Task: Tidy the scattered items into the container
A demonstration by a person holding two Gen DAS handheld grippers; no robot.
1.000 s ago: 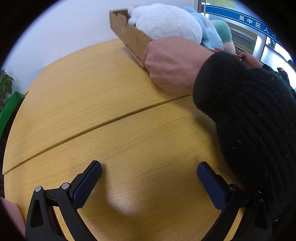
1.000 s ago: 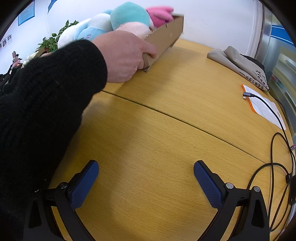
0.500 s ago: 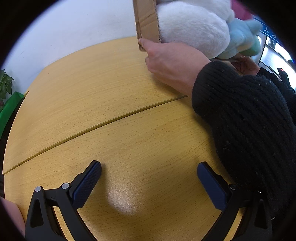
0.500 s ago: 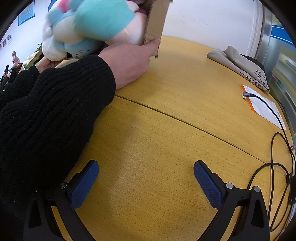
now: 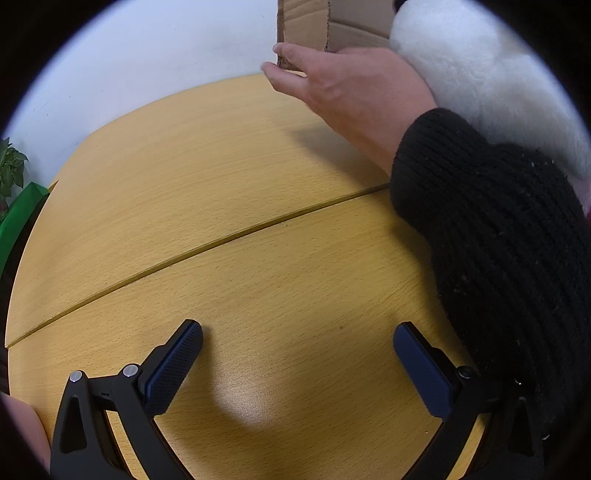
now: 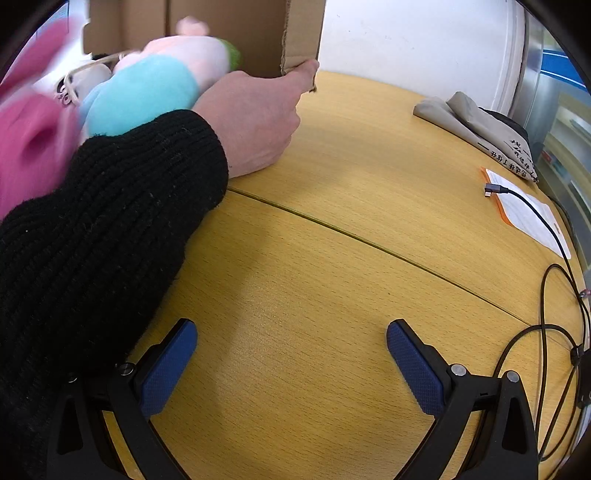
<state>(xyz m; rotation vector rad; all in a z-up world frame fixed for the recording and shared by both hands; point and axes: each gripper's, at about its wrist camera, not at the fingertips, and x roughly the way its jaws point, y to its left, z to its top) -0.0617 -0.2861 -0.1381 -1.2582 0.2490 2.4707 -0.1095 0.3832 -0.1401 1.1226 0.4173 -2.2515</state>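
**Both tongs idle and wide apart while bare hands tip the box**

Your left tongs (image 5: 297, 352) sit low over the near part of the wooden table (image 5: 207, 206), their blue pads spread wide with nothing between them and only bare wood beneath. Your right tongs (image 6: 291, 352) are the same: fully spread, gripping nothing, hovering over the near table surface.

The cardboard box (image 5: 325, 26) is at the far side, raised on end so its open side faces you. In the left view a hand (image 5: 354, 92) in a black knitted sleeve (image 5: 509, 236) grips the box's left corner, and a white plush toy (image 5: 484, 77) bulges out just right of that hand. In the right view the box (image 6: 295, 33) is held at its right corner by another hand (image 6: 258, 118), also in a black sleeve. Left of that hand a turquoise and pink plush toy (image 6: 147, 92) spills from the box, and a blurred bright pink plush (image 6: 33, 147) sits at the far left edge.

On the right side of the table lie a folded grey cloth bag (image 6: 476, 125), a sheet of paper with an orange edge (image 6: 532, 218) and a black cable (image 6: 546, 280) running across it.
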